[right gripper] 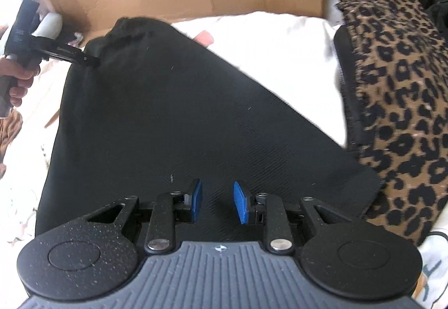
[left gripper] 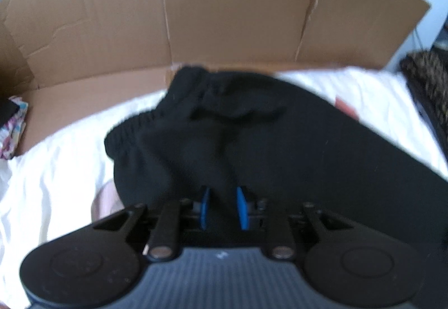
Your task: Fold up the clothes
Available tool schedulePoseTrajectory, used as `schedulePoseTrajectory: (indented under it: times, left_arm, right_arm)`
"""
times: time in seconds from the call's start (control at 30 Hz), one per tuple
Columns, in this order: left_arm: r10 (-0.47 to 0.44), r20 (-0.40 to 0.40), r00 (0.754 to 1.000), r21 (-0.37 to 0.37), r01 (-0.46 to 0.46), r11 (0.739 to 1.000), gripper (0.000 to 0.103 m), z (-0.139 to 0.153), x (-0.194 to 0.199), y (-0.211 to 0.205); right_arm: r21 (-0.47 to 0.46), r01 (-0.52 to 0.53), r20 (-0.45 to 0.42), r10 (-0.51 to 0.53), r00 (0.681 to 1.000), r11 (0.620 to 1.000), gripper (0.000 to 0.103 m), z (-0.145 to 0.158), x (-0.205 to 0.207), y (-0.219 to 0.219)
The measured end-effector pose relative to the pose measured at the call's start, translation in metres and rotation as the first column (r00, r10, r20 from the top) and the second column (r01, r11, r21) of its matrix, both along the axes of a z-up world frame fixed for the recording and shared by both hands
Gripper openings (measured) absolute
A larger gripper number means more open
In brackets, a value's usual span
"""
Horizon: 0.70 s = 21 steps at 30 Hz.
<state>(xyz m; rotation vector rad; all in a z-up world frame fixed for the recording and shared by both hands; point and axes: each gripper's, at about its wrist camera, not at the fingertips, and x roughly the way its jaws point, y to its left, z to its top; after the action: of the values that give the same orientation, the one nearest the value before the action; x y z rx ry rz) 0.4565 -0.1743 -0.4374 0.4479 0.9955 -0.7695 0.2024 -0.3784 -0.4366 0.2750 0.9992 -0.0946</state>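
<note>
While the black garment (right gripper: 179, 113) lies spread over a white sheet (right gripper: 280, 48) on what looks like a bed, both tongs are at work on it from opposite ends. From the left wrist camera, the left tongs (left gripper: 223, 206) have a ridge of the black cloth rising between their blue pads (left gripper: 241, 205); the pads sit close on either side of that fold and seem to be pinching it, though the picture is blurred. Beyond them the garment's gathered elastic band (left gripper: 145, 120) curves toward a flattened brown cardboard box (left gripper: 224, 6) that stands behind the bed. A patterned bit of fabric (left gripper: 12, 130) shows at the far left edge. From the right wrist camera, the right tongs (right gripper: 217, 202) hover low over the near edge of the garment with their blue pads (right gripper: 241, 204) spread apart and nothing between them; whether they touch the cloth I cannot tell. In that same view the left tongs (right gripper: 92, 60) reach in from the left, held by a hand (right gripper: 21, 82), with their tip at the bunched far corner of the garment. A leopard-print cloth (right gripper: 397, 102) lies just beside the garment on the right, its edge meeting the black fabric's near right corner.
</note>
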Motion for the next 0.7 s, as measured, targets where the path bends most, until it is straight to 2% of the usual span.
schedulePoseTrajectory:
  times: [0.1,0.2,0.3,0.47,0.7]
  left_arm:
    - [0.026,0.027,0.999,0.058,-0.027,0.998,0.02,-0.009,0.001,-0.001]
    - [0.071,0.031,0.997,0.051,-0.073,0.996,0.013,-0.008,0.007,-0.001]
    - [0.064,0.071,0.995,0.068,-0.069,0.995,0.013,0.002,0.004,-0.003]
    - [0.095,0.018,0.995,0.006,-0.095,0.995,0.014,0.02,-0.007,0.005]
    - [0.099,-0.05,0.994,-0.047,-0.102,0.994,0.015,0.024,-0.055,0.01]
  right_arm:
    - [-0.009,-0.005,-0.038,0.004,0.999,1.0,0.032,-0.01,0.002,0.0]
    - [-0.025,-0.004,-0.062,0.002,0.998,1.0,0.032,-0.015,-0.004,-0.004]
    - [-0.044,-0.007,-0.087,0.003,0.996,0.999,0.032,-0.017,-0.018,-0.008]
    - [-0.057,-0.006,-0.109,0.0,0.994,0.998,0.032,-0.012,-0.041,-0.015]
    - [-0.064,-0.008,-0.07,0.003,0.998,0.998,0.032,0.005,-0.043,-0.011]
